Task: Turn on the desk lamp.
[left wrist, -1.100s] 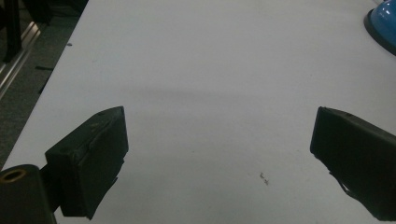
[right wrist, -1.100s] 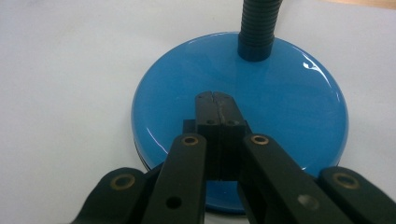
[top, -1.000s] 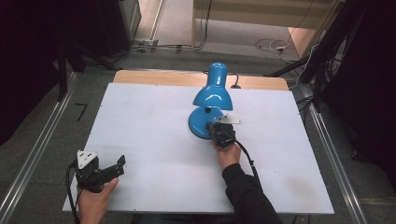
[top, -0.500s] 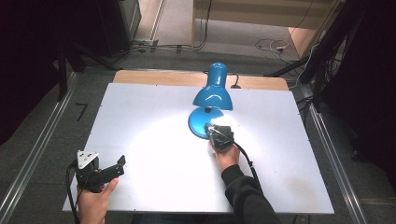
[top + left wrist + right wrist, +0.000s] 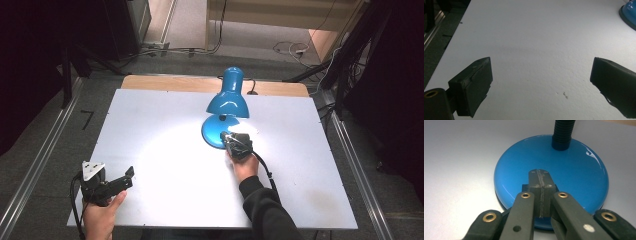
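A blue desk lamp stands at the back middle of the white table (image 5: 150,107), its shade (image 5: 228,102) bent down over its round base (image 5: 212,134). The lamp is lit and casts a bright patch on the table. My right gripper (image 5: 229,139) is shut, its tips resting on the near part of the base (image 5: 579,175), over a small dark block there. The black ribbed neck (image 5: 563,132) rises from the far side of the base. My left gripper (image 5: 127,177) is held open near the front left corner with nothing between its fingers (image 5: 477,82); the base's edge (image 5: 630,11) shows far off.
A wooden strip (image 5: 165,82) runs along the table's far edge, with the lamp's cord (image 5: 252,86) going over it. Metal rails (image 5: 40,160) flank the table on both sides. Cables lie on the floor behind.
The lamp has come on: the table left of the base is now brightly lit. My right gripper stays on the base. The left gripper has hardly moved.
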### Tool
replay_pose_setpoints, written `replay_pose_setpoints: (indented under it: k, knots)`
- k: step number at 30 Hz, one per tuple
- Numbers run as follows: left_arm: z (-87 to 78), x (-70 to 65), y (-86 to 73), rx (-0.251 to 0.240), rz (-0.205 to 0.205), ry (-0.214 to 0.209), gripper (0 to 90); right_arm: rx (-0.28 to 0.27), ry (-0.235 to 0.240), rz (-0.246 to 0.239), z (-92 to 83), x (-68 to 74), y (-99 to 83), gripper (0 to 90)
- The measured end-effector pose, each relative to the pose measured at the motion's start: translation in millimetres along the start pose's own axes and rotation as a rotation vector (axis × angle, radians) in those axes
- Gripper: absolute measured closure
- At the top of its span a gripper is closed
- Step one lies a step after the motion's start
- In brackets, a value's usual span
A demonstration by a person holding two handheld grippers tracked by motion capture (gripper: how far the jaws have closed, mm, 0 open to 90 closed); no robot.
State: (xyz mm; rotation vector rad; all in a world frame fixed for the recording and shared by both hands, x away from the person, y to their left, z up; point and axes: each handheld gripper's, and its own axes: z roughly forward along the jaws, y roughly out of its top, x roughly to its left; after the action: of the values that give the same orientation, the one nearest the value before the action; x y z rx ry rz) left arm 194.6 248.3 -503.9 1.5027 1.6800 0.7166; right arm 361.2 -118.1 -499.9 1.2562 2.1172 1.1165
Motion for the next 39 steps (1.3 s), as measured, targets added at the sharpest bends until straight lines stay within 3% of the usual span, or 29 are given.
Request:
replay_pose_setpoints:
  k: [11,21,28,39]
  knots:
    - [0.2,0.3,0.1,-0.001,-0.001,-0.001,4.8,0.008,0.011,0.007,-0.8,-1.1,0.7,87.5]
    - [0.0,0.2,0.2,-0.001,-0.001,0.0,4.8,0.016,0.035,0.017,-4.5,-4.5,2.3,76.6]
    - [0.1,0.1,0.2,-0.001,-0.002,0.0,4.8,0.01,0.06,0.015,-12.5,-7.3,5.4,56.8]
    - [0.2,-0.2,0.1,0.0,0.0,-0.001,4.8,0.007,0.106,0.011,-22.0,-9.4,8.2,39.5]
